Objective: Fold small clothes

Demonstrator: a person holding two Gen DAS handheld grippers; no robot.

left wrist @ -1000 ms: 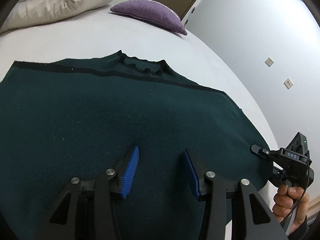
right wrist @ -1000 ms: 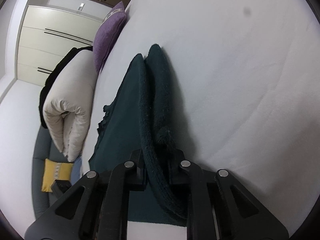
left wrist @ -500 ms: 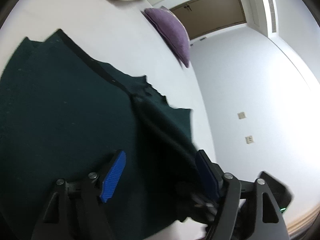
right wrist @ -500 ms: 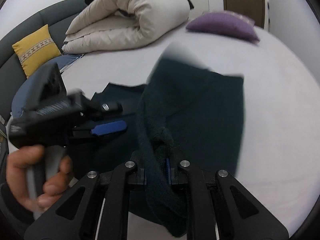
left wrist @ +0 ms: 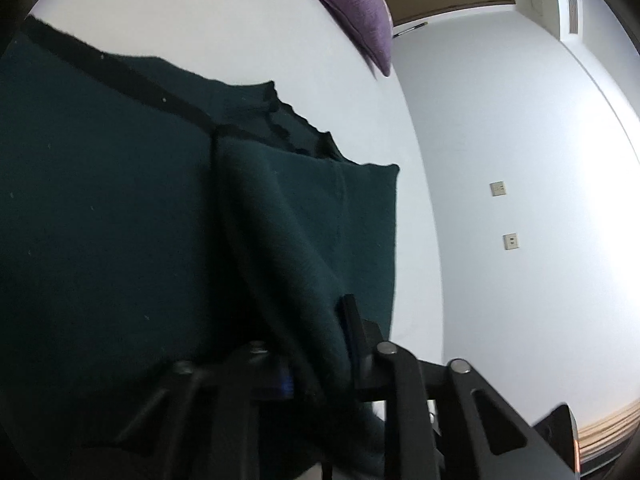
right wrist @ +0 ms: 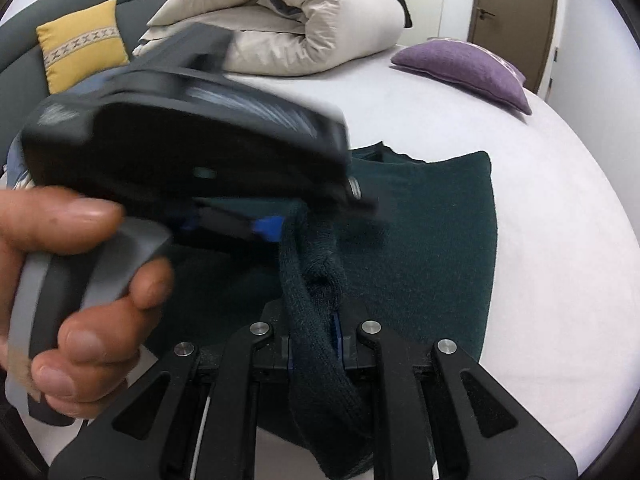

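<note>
A dark green knit sweater [left wrist: 100, 220] lies on the white bed [left wrist: 200, 20], its right side folded over toward the middle [left wrist: 320, 208]. My left gripper [left wrist: 316, 364] is shut on a bunched fold of the sweater at its lower edge. In the right wrist view the sweater [right wrist: 432, 248] lies ahead and my right gripper [right wrist: 316, 332] is shut on a thick rolled edge of it. The left gripper [right wrist: 280, 228] shows there from the side, held by a hand, right beside the same roll.
A purple cushion [right wrist: 464, 68] lies at the far side of the bed, also in the left wrist view [left wrist: 352, 4]. A rolled beige duvet [right wrist: 288, 28] and a yellow cushion [right wrist: 80, 44] sit at the back left. A white wall [left wrist: 520, 160] runs along the bed's right.
The right gripper carried the sweater's side over toward the middle. The left gripper, open before, has closed on the bunched fabric next to the right gripper.
</note>
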